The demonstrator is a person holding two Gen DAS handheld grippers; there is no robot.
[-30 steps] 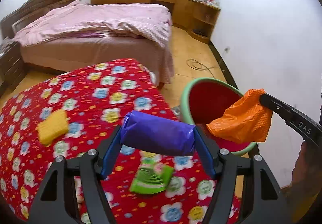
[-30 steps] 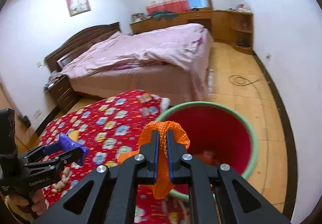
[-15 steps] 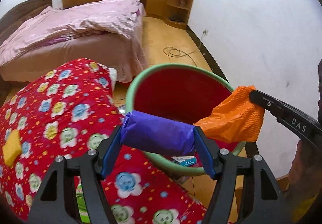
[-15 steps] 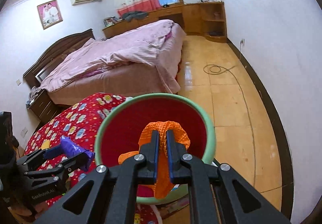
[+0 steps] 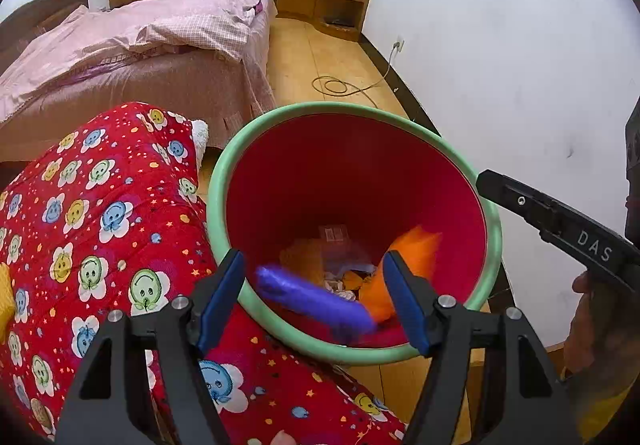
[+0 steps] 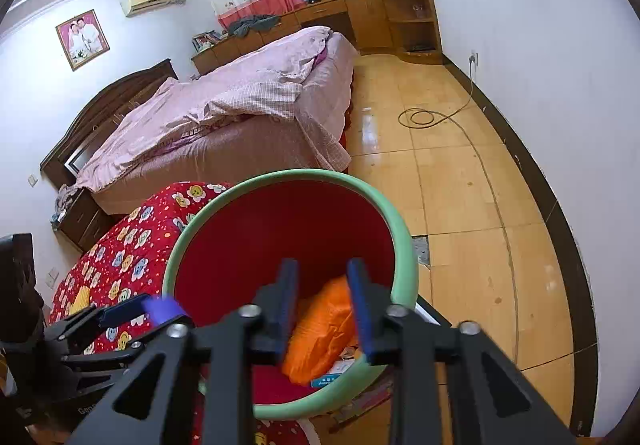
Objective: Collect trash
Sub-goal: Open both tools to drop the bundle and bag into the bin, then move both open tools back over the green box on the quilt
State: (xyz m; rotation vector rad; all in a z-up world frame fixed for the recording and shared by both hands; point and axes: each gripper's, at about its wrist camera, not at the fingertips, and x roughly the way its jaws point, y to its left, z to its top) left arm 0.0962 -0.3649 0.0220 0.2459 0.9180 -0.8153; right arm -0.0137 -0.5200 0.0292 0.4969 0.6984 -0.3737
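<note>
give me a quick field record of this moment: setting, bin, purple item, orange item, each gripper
setting: bedroom, red flowered blanket beside the bin
bin: red inside, green rim, some litter at the bottom
purple wrapper: blurred, loose between the open fingers of the left gripper, over the bin's mouth
orange bag: blurred, inside the bin, free of the pads
left gripper: open, nothing gripped
right gripper: jaws opening, above the bin, orange bag seen between them but not pinched

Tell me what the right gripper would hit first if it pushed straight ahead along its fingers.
Likely the orange wrapper, which lies between the opening fingers of the right gripper and is dropping into the red bin. Depth is unclear; beyond it lies the bin's trash.
</note>
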